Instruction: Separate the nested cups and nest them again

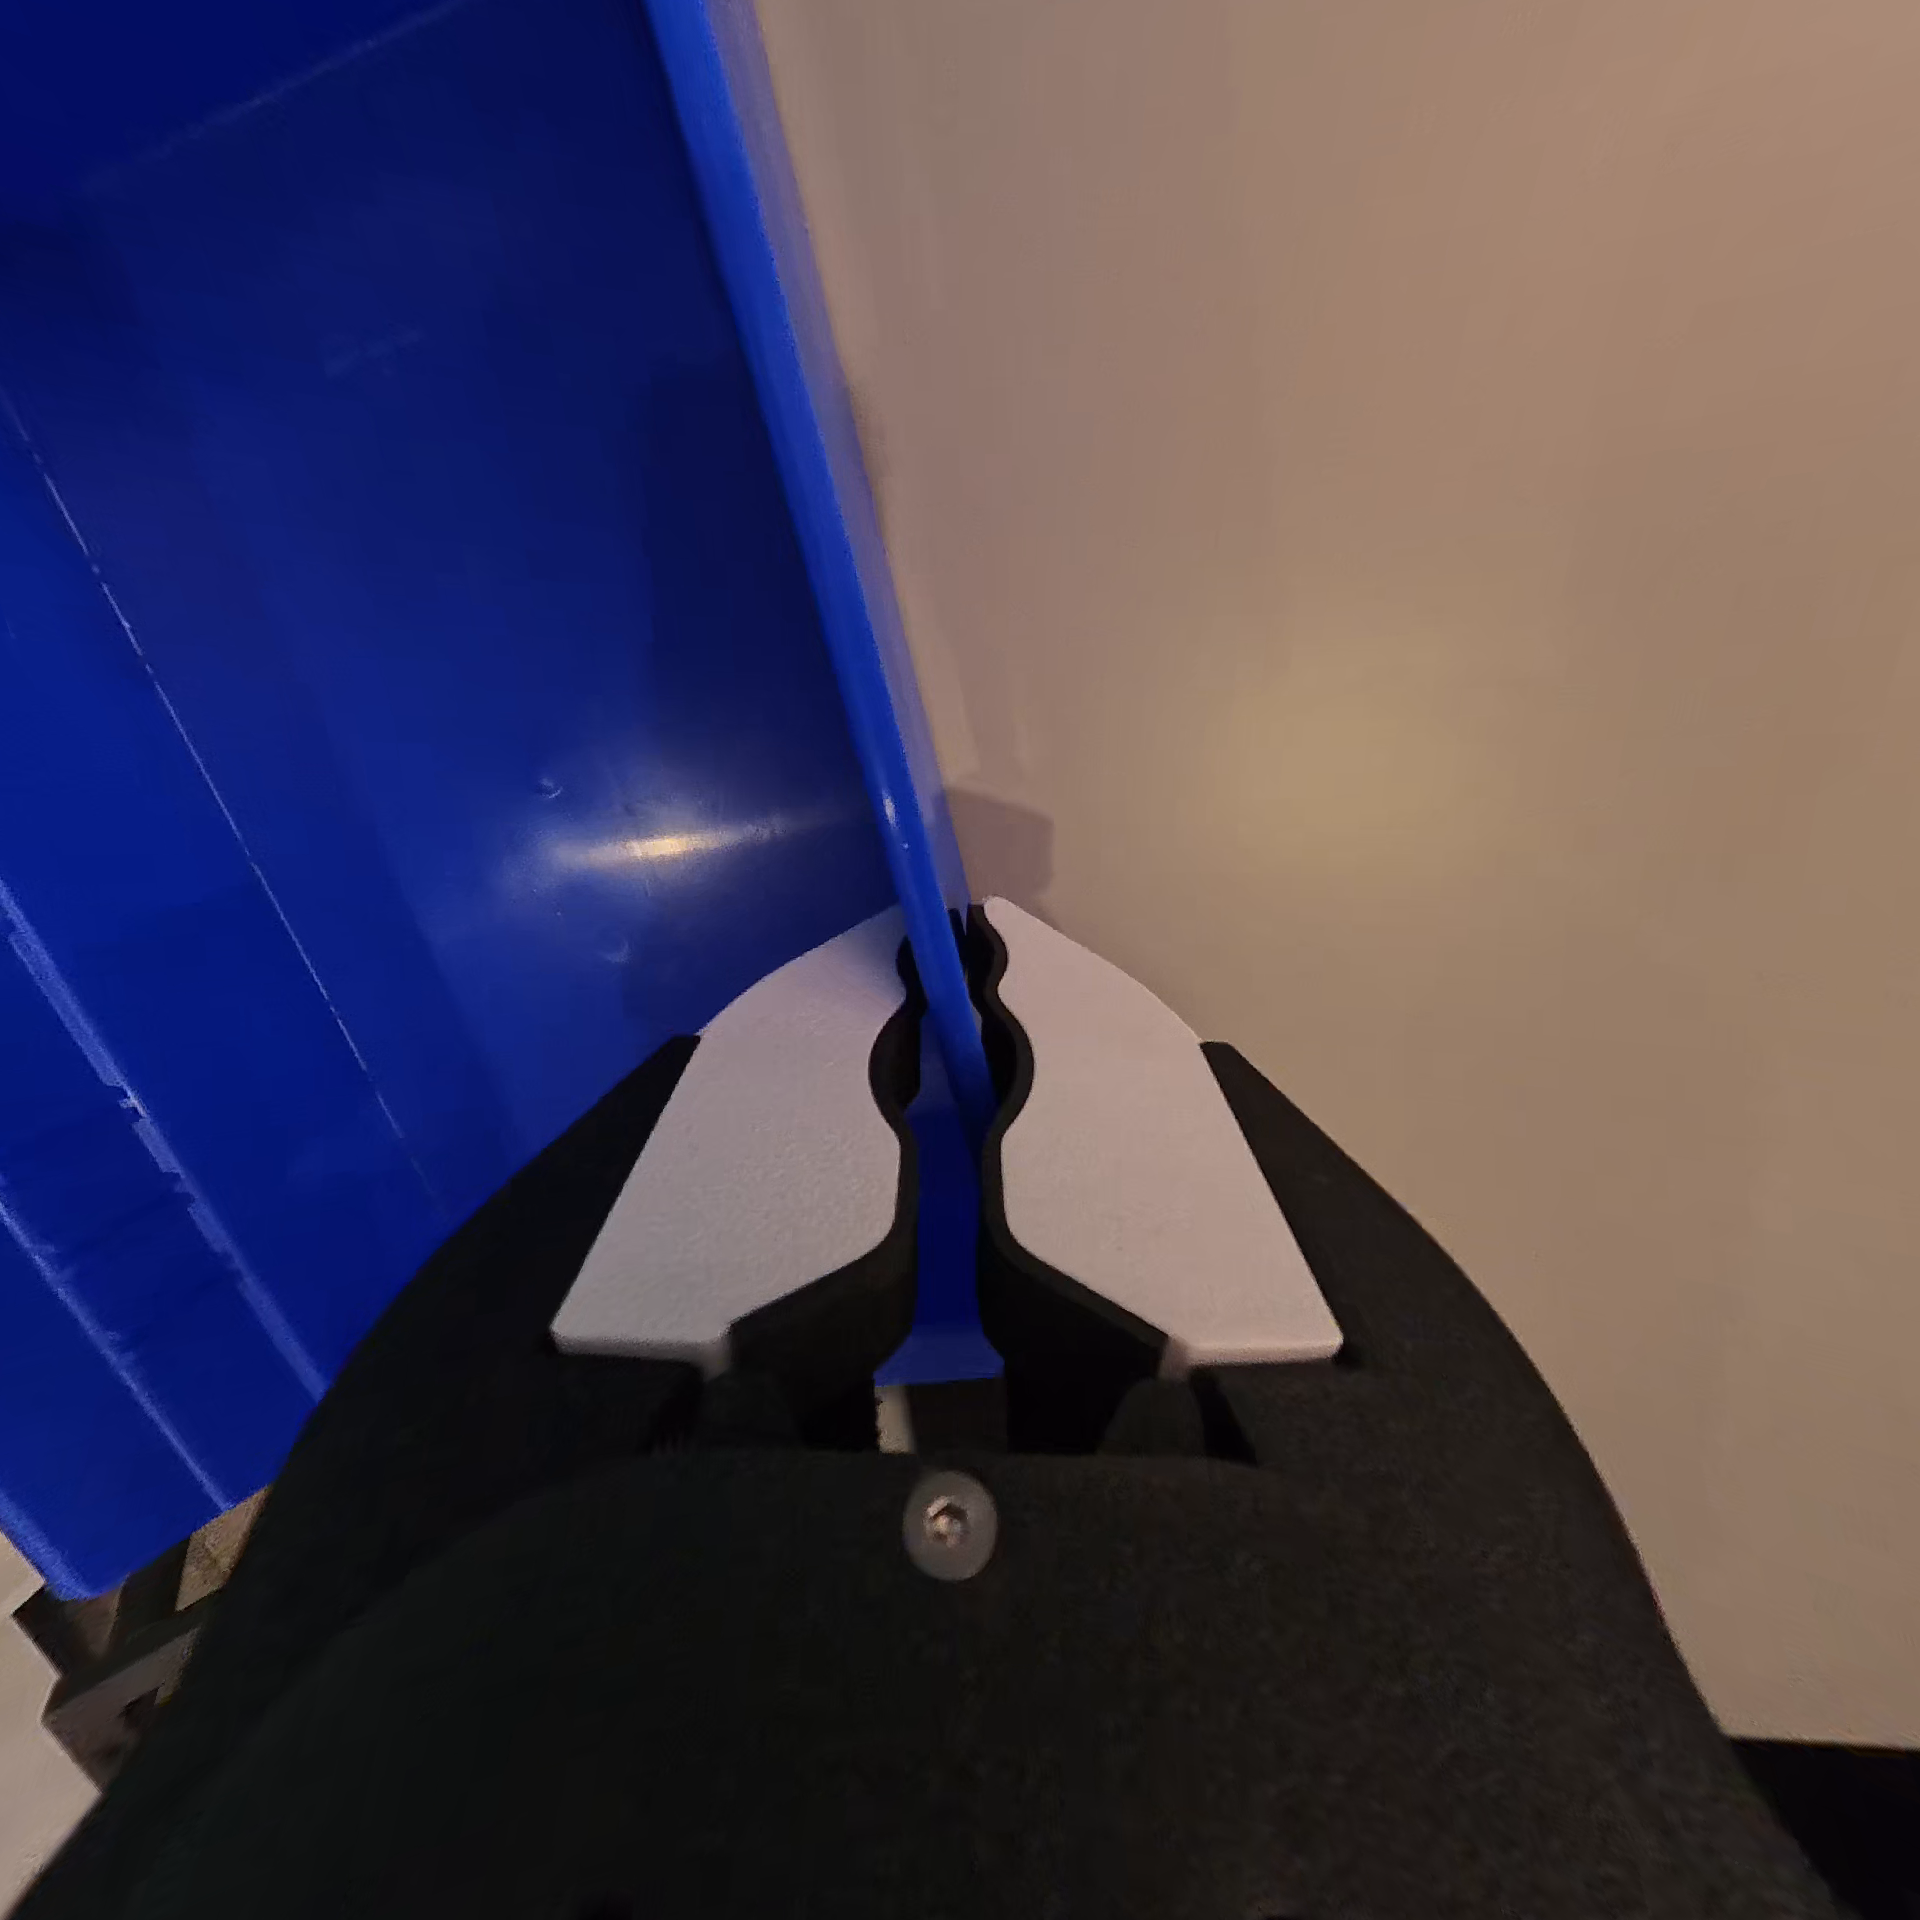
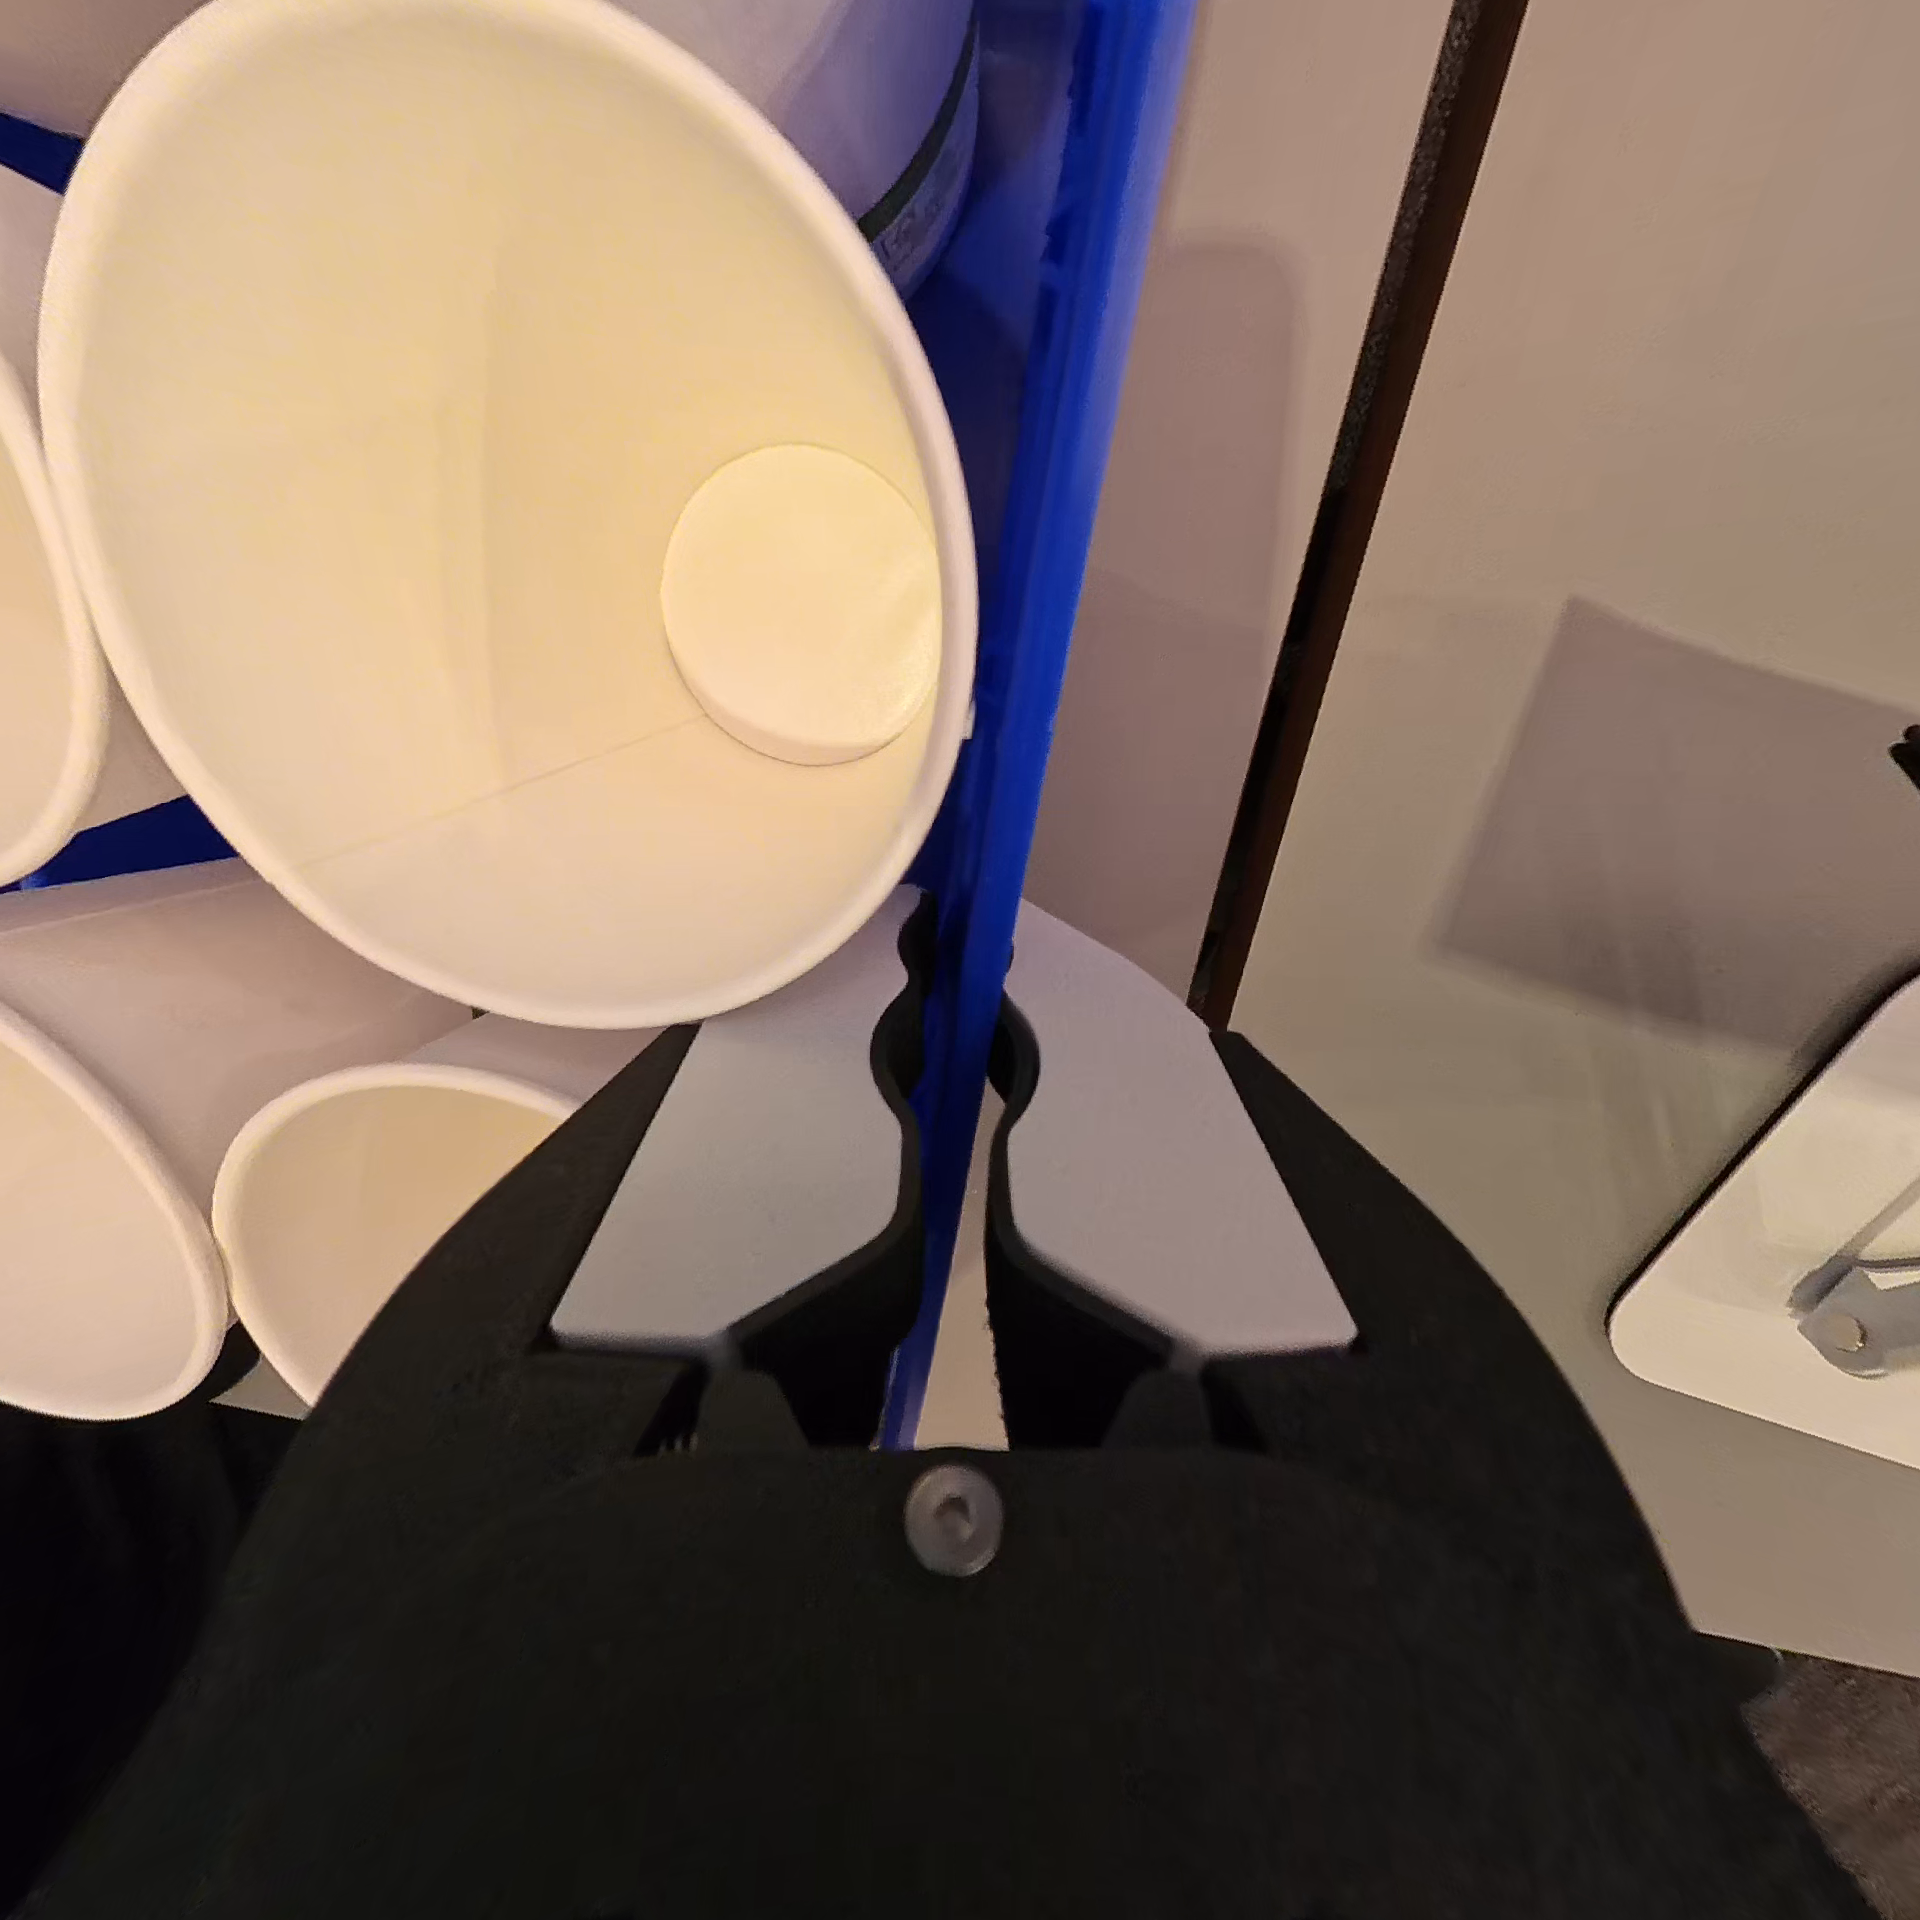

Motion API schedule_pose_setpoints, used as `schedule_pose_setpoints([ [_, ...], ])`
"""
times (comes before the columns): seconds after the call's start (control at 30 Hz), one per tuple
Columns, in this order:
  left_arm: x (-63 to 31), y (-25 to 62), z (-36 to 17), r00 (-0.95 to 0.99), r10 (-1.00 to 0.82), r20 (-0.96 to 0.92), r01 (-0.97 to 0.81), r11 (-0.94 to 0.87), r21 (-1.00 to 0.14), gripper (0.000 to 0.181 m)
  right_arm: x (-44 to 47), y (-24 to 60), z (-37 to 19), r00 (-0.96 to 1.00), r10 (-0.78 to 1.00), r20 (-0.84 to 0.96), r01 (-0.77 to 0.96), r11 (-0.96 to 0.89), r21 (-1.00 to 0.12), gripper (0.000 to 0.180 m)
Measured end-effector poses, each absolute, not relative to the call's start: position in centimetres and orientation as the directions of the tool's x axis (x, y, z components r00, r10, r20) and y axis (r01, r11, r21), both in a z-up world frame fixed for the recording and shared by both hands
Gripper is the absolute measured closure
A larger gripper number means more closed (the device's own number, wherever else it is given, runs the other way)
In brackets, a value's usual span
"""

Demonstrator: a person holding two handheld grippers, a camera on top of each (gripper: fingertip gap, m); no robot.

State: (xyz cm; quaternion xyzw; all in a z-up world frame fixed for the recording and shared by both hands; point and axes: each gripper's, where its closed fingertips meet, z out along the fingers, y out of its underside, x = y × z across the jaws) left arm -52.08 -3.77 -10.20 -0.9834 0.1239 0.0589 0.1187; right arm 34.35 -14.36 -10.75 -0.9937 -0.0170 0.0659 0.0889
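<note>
Pale wall [image 1: 1455,520] is seen beyond a blue plastic bin [image 1: 416,727]. Its rim is clamped by the left gripper [image 1: 943,997] and right gripper [image 2: 961,997]. White paper cups [image 2: 468,520] are held inside; no writing is legible.

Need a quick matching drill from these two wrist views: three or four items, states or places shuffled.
Items:
1. left tool
2. right tool
3. big cup
4. white tabletop

States:
A. lying on its side, mouth toward the camera
B. shut on bin wall, cups visible beside it
C. far right, apart from the bin
D. shut on bin wall, plain wall behind

Pairs: 1-D, 2-B, 3-A, 4-C
</note>
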Motion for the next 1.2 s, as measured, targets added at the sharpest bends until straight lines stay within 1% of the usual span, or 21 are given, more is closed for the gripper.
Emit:
schedule_pose_setpoints([
  [0.27, -39.0, -3.9, -10.4, 0.926, -0.354, -0.133, -0.376, -0.898, -0.23, 0.175, 34.2, -14.4, -10.8, 0.992, 0.005, -0.123, -0.015, -0.987, -0.161, 0.174],
  [0.37, -34.7, -4.8, -10.4, 0.918, -0.379, -0.117, -0.396, -0.886, -0.243, 0.176, 34.2, -14.4, -10.8, 0.992, -0.004, -0.122, -0.025, -0.986, -0.168, 0.174],
  [0.67, -26.8, -7.7, -10.5, 0.878, -0.464, -0.119, -0.478, -0.838, -0.262, 0.176, 34.1, -14.2, -10.8, 0.992, -0.031, -0.125, -0.052, -0.983, -0.173, 0.174],
  [0.77, -23.9, -8.0, -10.5, 0.851, -0.506, -0.142, -0.525, -0.803, -0.283, 0.173, 34.1, -13.9, -10.8, 0.991, -0.047, -0.124, -0.068, -0.982, -0.177, 0.174],
  [0.87, -20.5, -8.3, -10.6, 0.831, -0.538, -0.141, -0.553, -0.774, -0.309, 0.161, 33.9, -13.8, -10.7, 0.99, -0.061, -0.124, -0.083, -0.98, -0.179, 0.174],
  [0.9, -19.3, -8.4, -10.5, 0.825, -0.549, -0.131, -0.56, -0.768, -0.311, 0.153, 33.9, -13.8, -10.8, 0.99, -0.066, -0.124, -0.087, -0.98, -0.178, 0.174],
  [1.0, -15.4, -8.7, -10.1, 0.801, -0.593, -0.087, -0.581, -0.732, -0.356, 0.115, 33.7, -13.7, -10.7, 0.989, -0.078, -0.127, -0.101, -0.978, -0.182, 0.174],
  [1.03, -14.3, -8.8, -9.9, 0.788, -0.611, -0.081, -0.592, -0.714, -0.374, 0.108, 33.6, -13.7, -10.7, 0.988, -0.08, -0.13, -0.103, -0.977, -0.185, 0.175],
  [1.1, -13.1, -8.7, -9.2, 0.773, -0.629, -0.08, -0.596, -0.678, -0.429, 0.103, 33.4, -13.8, -10.7, 0.985, -0.09, -0.145, -0.117, -0.975, -0.188, 0.174],
  [1.2, -12.2, -8.8, -7.2, 0.761, -0.648, -0.024, -0.551, -0.627, -0.55, 0.102, 33.3, -13.8, -10.7, 0.982, -0.098, -0.161, -0.129, -0.972, -0.194, 0.174],
])
